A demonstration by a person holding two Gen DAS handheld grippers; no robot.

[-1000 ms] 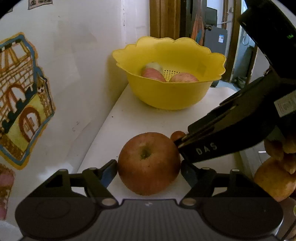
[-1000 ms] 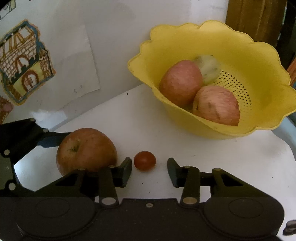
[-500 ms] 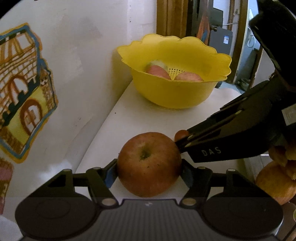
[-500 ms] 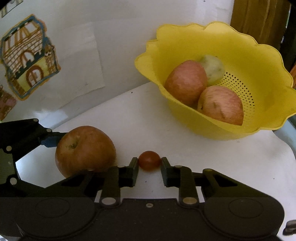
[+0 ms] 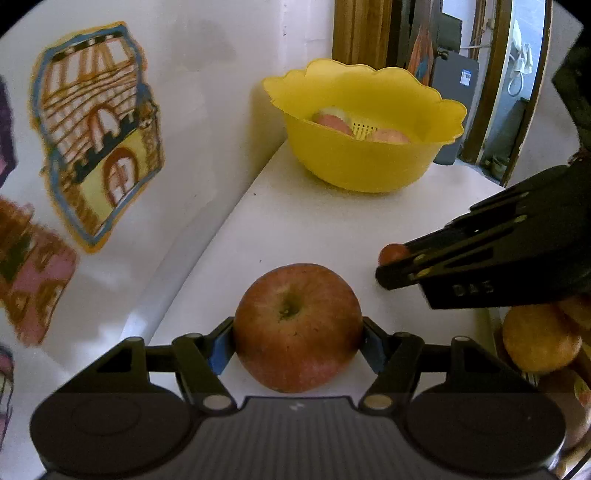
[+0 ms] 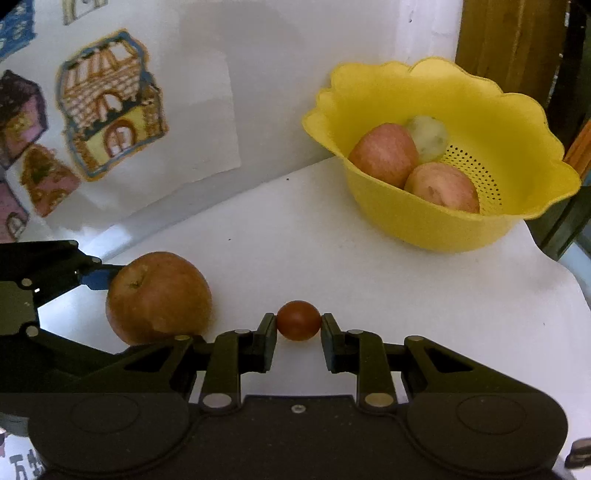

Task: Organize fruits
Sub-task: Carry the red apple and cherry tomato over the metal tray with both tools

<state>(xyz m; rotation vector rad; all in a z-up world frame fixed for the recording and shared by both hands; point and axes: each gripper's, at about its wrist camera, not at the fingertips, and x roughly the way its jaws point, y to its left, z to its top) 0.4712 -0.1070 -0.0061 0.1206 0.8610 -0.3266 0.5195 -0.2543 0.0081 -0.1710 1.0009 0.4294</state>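
Note:
My left gripper [image 5: 297, 338] is shut on a large red apple [image 5: 297, 326], also seen in the right wrist view [image 6: 158, 297]. My right gripper [image 6: 298, 325] is shut on a small red cherry tomato [image 6: 298, 320], lifted above the white tabletop [image 6: 332, 258]; the tomato shows at its tip in the left wrist view [image 5: 393, 253]. A yellow scalloped colander [image 6: 443, 225] stands at the far end and holds two red apples [image 6: 384, 155] and a pale green fruit [image 6: 428, 138].
A white wall with house drawings [image 5: 99, 140] runs along the left. Orange fruits [image 5: 539, 339] lie at the right edge. A wooden door frame [image 5: 354, 29] stands behind the colander [image 5: 365, 162].
Both grippers closed on their fruit and rose from the table. The right gripper with the tomato has moved right, away from the apple.

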